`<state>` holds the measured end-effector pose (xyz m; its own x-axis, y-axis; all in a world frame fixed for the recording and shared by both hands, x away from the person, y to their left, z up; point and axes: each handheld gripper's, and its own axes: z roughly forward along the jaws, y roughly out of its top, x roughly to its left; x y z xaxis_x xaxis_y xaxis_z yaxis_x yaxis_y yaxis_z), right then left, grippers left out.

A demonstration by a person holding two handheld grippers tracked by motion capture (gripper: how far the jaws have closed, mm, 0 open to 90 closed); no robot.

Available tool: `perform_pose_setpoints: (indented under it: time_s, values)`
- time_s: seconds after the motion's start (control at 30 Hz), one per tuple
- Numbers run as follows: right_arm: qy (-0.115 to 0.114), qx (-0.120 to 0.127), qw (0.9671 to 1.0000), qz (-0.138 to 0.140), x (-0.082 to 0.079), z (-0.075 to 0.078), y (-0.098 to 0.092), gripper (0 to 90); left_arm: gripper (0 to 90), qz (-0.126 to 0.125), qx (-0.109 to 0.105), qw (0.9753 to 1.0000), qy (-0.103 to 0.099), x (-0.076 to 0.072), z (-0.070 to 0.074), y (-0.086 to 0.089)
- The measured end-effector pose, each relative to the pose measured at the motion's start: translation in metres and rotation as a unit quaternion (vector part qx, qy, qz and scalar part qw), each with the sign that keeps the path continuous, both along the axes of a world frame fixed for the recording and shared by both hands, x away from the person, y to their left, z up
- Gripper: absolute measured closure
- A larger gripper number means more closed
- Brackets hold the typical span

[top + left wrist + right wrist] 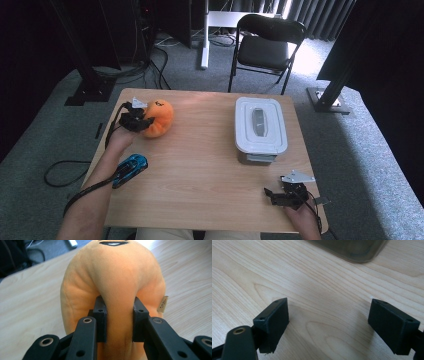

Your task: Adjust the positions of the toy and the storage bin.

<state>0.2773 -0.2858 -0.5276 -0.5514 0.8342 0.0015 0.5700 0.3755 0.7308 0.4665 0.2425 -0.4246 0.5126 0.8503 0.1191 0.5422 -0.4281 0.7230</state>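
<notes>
Both jaws of L gripper (119, 322) pinched plush pumpkin (159, 118); lidded bin (260, 131) sat well right; R gripper (329, 325) gaped wide, empty.

light wooden table (200, 165), orange plush pumpkin (160, 119), blue toy car (131, 169), lidded grey box (260, 129)

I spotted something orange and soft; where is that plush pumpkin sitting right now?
In the high view the plush pumpkin sits at the table's far left, pinched by the left gripper, beyond the blue toy car.

Left tool (119, 322) clamped tight; right tool (329, 325) spread wide.
</notes>
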Motion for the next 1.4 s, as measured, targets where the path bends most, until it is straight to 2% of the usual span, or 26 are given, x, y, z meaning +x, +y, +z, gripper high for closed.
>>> perform_pose_setpoints:
  time_s: [0.07, 0.17, 0.23, 0.27, 0.37, 0.5, 0.57, 0.6, 0.63, 0.7, 0.73, 0.8, 0.83, 0.97, 1.0, 1.03, 1.07, 1.1, 1.13, 1.23, 1.3, 1.37, 1.4]
  values:
    - [0.000, 0.000, 1.0000, 0.000, 0.000, 0.000, 0.000, 16.4, 72.9, -0.028, -0.007, 0.9995, -0.013, 0.006, 0.004, -0.005]
    - [0.000, 0.000, 1.0000, 0.000, 0.000, 0.000, 0.000, 16.4, 72.7, -0.052, -0.018, 0.9981, -0.027, 0.009, 0.006, -0.012]
    - [0.000, 0.000, 1.0000, 0.000, 0.000, 0.000, 0.000, 16.4, 72.6, -0.066, -0.024, 0.9972, -0.025, 0.012, 0.004, -0.016]
    - [0.000, 0.000, 1.0000, 0.000, 0.000, 0.000, 0.000, 16.4, 72.6, -0.073, -0.018, 0.9968, -0.026, 0.014, 0.003, -0.019]
    - [0.000, 0.000, 1.0000, 0.000, 0.000, 0.000, 0.000, 16.4, 72.5, -0.081, -0.008, 0.9965, -0.016, 0.020, -0.002, -0.025]
    - [0.000, 0.000, 1.0000, 0.000, 0.000, 0.000, 0.000, 16.4, 72.2, -0.117, -0.022, 0.9927, -0.018, 0.024, -0.008, -0.033]
    - [0.000, 0.000, 1.0000, 0.000, 0.000, 0.000, 0.000, 16.4, 72.1, -0.124, -0.024, 0.9918, -0.015, 0.027, -0.012, -0.037]
    - [0.000, 0.000, 1.0000, 0.000, 0.000, 0.000, 0.000, 16.4, 72.0, -0.126, -0.015, 0.9919, -0.011, 0.029, -0.015, -0.039]
    - [0.000, 0.000, 1.0000, 0.000, 0.000, 0.000, 0.000, 16.4, 71.5, -0.125, -0.010, 0.9921, 0.000, 0.031, -0.018, -0.042]
    - [0.000, 0.000, 1.0000, 0.000, 0.000, 0.000, 0.000, 16.4, 68.5, -0.133, 0.007, 0.9911, 0.013, 0.032, -0.027, -0.048]
    - [0.000, 0.000, 1.0000, 0.000, 0.000, 0.000, 0.000, 16.4, 66.9, -0.133, 0.006, 0.9911, 0.014, 0.032, -0.031, -0.050]
    - [0.000, 0.000, 1.0000, 0.000, 0.000, 0.000, 0.000, 16.4, 58.0, -0.114, -0.016, 0.9932, 0.018, 0.032, -0.031, -0.049]
    - [0.000, 0.000, 1.0000, 0.000, 0.000, 0.000, 0.000, 16.4, 55.6, -0.107, -0.021, 0.9938, 0.019, 0.032, -0.030, -0.049]
    - [0.000, 0.000, 1.0000, 0.000, 0.000, 0.000, 0.000, 16.4, 44.3, -0.101, -0.011, 0.9946, 0.021, 0.029, -0.028, -0.051]
    - [0.000, 0.000, 1.0000, 0.000, 0.000, 0.000, 0.000, 16.4, 39.0, -0.101, -0.011, 0.9946, 0.021, 0.029, -0.028, -0.051]
    - [-0.001, 0.000, 1.0000, 0.000, 0.000, 0.000, 0.000, 16.4, 39.0, -0.101, -0.011, 0.9946, 0.021, 0.029, -0.028, -0.051]
    - [-0.001, -0.001, 1.0000, 0.001, 0.000, 0.000, 0.000, 16.4, 34.2, -0.077, -0.016, 0.9962, 0.037, 0.029, -0.020, -0.052]
    - [-0.002, -0.001, 1.0000, 0.001, 0.000, 0.000, 0.000, 16.4, 32.2, -0.071, -0.020, 0.9966, 0.037, 0.029, -0.017, -0.051]
    - [-0.002, -0.001, 1.0000, 0.001, 0.000, 0.000, 0.000, 16.4, 31.7, -0.067, -0.028, 0.9966, 0.039, 0.027, -0.015, -0.051]
    - [-0.002, -0.001, 1.0000, 0.001, 0.000, 0.000, 0.000, 16.4, 31.7, -0.075, -0.029, 0.9953, 0.053, 0.022, -0.010, -0.052]
    - [-0.002, -0.001, 1.0000, 0.001, 0.000, 0.000, 0.000, 16.3, 31.7, -0.080, -0.029, 0.9951, 0.051, 0.018, -0.009, -0.050]
    - [-0.001, -0.001, 1.0000, 0.001, 0.000, 0.000, 0.000, 16.4, 31.5, -0.083, -0.048, 0.9939, 0.055, 0.013, -0.007, -0.046]
    - [-0.001, -0.001, 1.0000, 0.001, 0.000, 0.000, 0.000, 16.4, 30.3, -0.083, -0.048, 0.9939, 0.055, 0.013, -0.007, -0.046]
